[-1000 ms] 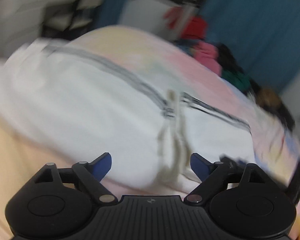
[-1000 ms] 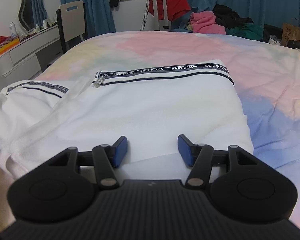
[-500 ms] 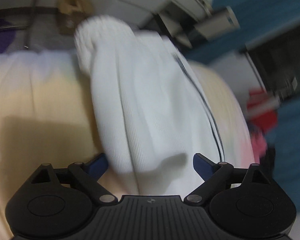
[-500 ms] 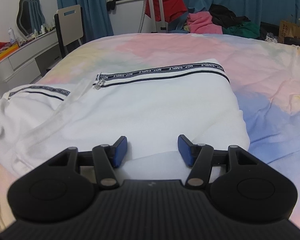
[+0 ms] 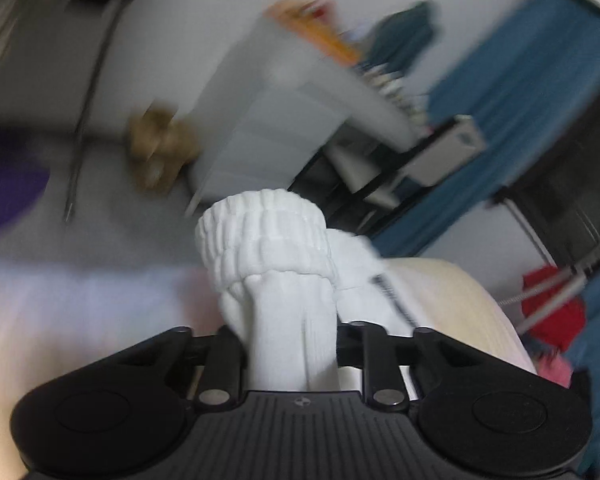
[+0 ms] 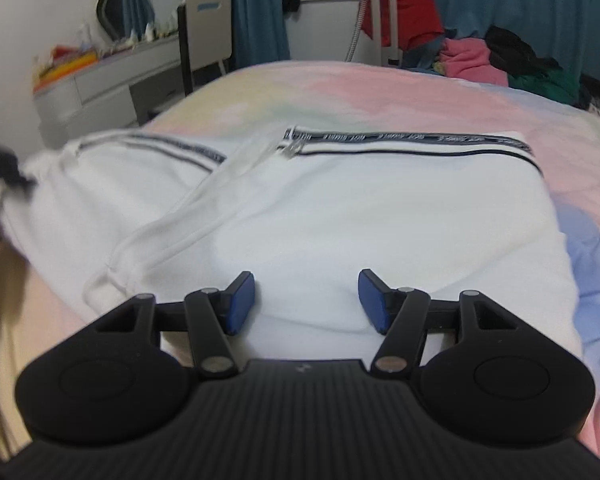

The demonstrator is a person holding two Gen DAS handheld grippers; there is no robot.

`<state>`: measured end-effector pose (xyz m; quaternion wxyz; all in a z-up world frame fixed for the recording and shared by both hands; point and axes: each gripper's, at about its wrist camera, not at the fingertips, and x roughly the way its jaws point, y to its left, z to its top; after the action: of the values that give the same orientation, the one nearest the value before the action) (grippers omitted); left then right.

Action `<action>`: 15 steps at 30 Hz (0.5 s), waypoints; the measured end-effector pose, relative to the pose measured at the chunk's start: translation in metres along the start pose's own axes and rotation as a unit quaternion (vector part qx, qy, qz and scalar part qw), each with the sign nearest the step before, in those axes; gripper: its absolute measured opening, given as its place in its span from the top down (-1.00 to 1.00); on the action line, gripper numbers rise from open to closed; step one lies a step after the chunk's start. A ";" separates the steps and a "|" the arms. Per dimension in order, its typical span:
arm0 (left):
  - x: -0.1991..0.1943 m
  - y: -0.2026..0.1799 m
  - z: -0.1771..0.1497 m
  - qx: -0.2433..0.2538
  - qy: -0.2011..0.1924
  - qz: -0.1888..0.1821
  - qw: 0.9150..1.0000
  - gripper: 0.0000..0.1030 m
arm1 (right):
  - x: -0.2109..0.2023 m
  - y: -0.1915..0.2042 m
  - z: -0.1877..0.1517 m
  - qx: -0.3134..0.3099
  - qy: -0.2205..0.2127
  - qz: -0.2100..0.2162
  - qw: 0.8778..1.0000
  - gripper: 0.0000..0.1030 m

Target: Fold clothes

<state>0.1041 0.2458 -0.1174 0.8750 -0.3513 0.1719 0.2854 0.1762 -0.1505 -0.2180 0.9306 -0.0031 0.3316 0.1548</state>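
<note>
My left hand-held gripper (image 5: 290, 344) was clenched on the white sleeve (image 5: 288, 320) just below its ribbed cuff (image 5: 266, 236). My right hand-held gripper (image 6: 306, 300) hung released over the white zip jacket (image 6: 340, 208) spread on the bed (image 6: 480, 108). Soft, floppy knit, I judged; cuffs and hems grip best.

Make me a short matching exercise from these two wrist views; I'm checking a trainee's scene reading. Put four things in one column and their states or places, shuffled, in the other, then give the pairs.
Things:
1. left claw
2. right claw
3. white jacket
4. pink clothing pile

States or places:
A. open, just above the white fabric
B. beyond the far edge of the bed
C. closed on the ribbed-cuff sleeve
D. spread flat on the pastel bedspread

Pairs: 1-C, 2-A, 3-D, 4-B
</note>
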 end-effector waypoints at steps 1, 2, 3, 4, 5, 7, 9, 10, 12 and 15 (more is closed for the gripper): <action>-0.009 -0.011 0.002 0.016 -0.013 -0.011 1.000 0.68 | 0.001 -0.001 0.001 0.004 0.000 0.002 1.000 -0.18; -0.019 -0.022 0.003 0.031 -0.028 -0.021 0.999 0.69 | -0.001 -0.003 0.002 0.013 0.000 0.005 1.000 -0.18; -0.030 -0.034 0.003 0.044 -0.045 -0.031 0.998 0.69 | -0.003 -0.006 0.004 0.021 0.000 0.009 1.000 -0.17; -0.042 -0.046 0.002 0.055 -0.062 -0.040 0.996 0.70 | -0.004 -0.008 0.005 0.029 0.000 0.013 0.999 -0.15; -0.053 -0.058 0.001 0.066 -0.080 -0.049 0.993 0.71 | -0.006 -0.011 0.006 0.038 0.000 0.015 0.999 -0.14; -0.078 -0.083 -0.006 0.081 -0.108 -0.070 0.988 0.71 | -0.014 -0.019 0.009 0.058 -0.004 0.012 0.998 -0.15; -0.103 -0.108 -0.015 0.091 -0.129 -0.092 0.983 0.72 | -0.027 -0.031 0.012 0.079 -0.021 0.006 0.997 -0.15; -0.115 -0.121 -0.021 0.097 -0.138 -0.103 0.980 0.73 | -0.034 -0.039 0.014 0.090 -0.032 0.001 0.995 -0.15; -0.137 -0.148 -0.036 0.109 -0.156 -0.124 0.974 0.73 | -0.046 -0.054 0.019 0.112 -0.052 -0.011 0.992 -0.15; -0.165 -0.190 -0.065 0.132 -0.175 -0.154 0.963 0.73 | -0.062 -0.075 0.024 0.129 -0.083 -0.038 0.987 -0.15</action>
<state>0.0869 0.0246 0.0181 0.9633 -0.1997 -0.0043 0.1791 0.1669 -0.2370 -0.1684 0.9528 0.1176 0.2697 0.0754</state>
